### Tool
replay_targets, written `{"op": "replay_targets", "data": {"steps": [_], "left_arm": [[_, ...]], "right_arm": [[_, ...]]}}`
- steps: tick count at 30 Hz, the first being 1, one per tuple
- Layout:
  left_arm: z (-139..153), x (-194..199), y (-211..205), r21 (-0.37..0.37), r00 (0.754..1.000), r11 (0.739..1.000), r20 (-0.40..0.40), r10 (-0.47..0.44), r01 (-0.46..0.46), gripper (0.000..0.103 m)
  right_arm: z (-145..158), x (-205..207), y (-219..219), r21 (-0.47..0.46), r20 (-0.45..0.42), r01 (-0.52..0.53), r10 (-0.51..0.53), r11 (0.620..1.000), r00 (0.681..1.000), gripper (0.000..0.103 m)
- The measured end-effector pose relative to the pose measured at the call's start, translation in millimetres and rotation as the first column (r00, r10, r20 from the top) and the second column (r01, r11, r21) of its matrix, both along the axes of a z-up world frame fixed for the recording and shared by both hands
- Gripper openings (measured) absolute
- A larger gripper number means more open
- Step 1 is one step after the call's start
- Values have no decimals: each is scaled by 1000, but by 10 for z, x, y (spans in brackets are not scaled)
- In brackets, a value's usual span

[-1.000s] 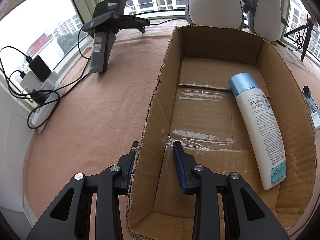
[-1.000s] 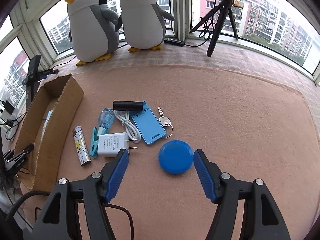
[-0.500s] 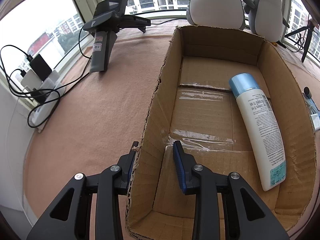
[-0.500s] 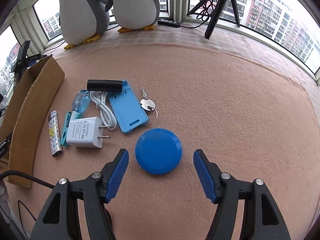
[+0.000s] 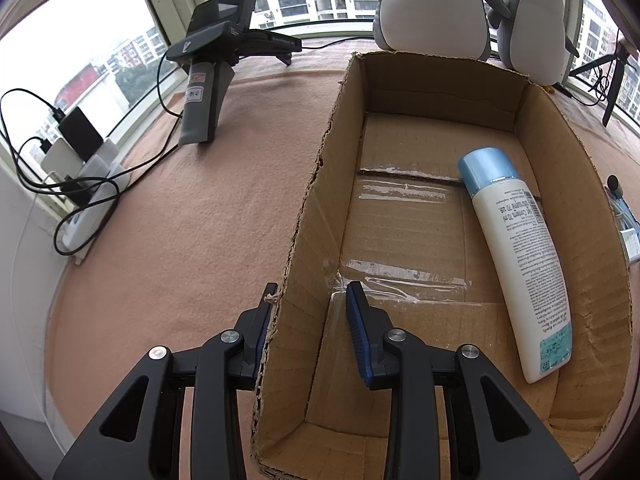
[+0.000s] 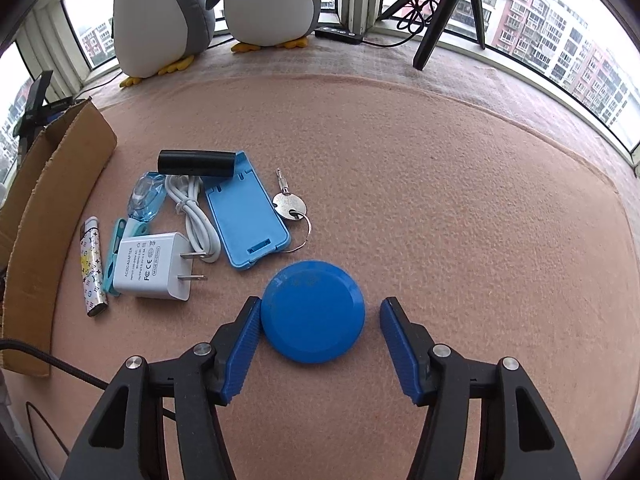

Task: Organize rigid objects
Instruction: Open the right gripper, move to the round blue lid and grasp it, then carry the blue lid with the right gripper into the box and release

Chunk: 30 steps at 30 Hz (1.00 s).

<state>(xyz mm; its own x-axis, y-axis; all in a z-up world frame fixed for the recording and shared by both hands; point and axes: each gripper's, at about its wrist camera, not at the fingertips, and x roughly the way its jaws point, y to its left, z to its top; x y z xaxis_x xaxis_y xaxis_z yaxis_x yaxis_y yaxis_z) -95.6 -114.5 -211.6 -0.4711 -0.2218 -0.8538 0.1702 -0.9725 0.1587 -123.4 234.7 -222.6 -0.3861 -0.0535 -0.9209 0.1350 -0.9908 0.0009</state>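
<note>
Since 1 s ago the right gripper has come down and fwd: the blue disc, then ahead of the tips, now sits between its spread fingers, left pad touching or nearly touching the disc's rim, right pad apart from it. Left gripper hasn't shifted; it straddles the box left wall, one finger outside, one inside, wall pinched between them.

Landmark: the disc, on pink cloth.
- Just left: white charger, reads "AC/DC ADAPTER", "FC", "CE", "MADE IN CHINA".
- Further left: teal clip, then lighter w/ LV-style monogram print.
- Just behind: blue stand, key on ring at its right, white cable at its left.
- Behind those: black cylinder, clear blue item.
- Far left: box wall; far back: two penguins, tripod.

Left view only: box interior w/ white bottle, blue cap, lying along right wall; "70 mL" legible, rest too small. Outside the box, a black device w/ a label I can't read, and a power strip w/ cables.
</note>
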Motion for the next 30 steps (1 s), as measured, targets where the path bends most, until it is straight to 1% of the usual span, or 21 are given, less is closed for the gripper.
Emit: {"op": "replay_targets", "data": {"steps": [1, 2, 10, 16, 23, 30], "left_arm": [[0, 1, 1, 0, 1000, 1000, 0, 0, 0, 31], [0, 0, -1, 0, 1000, 1000, 0, 0, 0, 31], [1, -2, -2, 5, 1000, 1000, -1, 1, -1, 31], [0, -1, -1, 6, 1000, 1000, -2, 2, -2, 31], [1, -1, -6, 12, 1000, 1000, -3, 2, -2, 31], [-1, -2, -17, 24, 1000, 1000, -6, 7, -7, 31]], "right_arm": [[5, 0, -4, -2, 1, -2, 2, 1000, 1000, 47], [9, 2, -6, -2, 2, -4, 4, 1000, 1000, 46], [43, 19, -9, -6, -5, 1, -1, 1000, 1000, 46], [289, 100, -126, -22, -57, -23, 22, 999, 998, 46], [668, 115, -538, -62, -127, -116, 108, 991, 986, 46], [933, 108, -1112, -95, -181, -238, 218, 967, 959, 46]]}}
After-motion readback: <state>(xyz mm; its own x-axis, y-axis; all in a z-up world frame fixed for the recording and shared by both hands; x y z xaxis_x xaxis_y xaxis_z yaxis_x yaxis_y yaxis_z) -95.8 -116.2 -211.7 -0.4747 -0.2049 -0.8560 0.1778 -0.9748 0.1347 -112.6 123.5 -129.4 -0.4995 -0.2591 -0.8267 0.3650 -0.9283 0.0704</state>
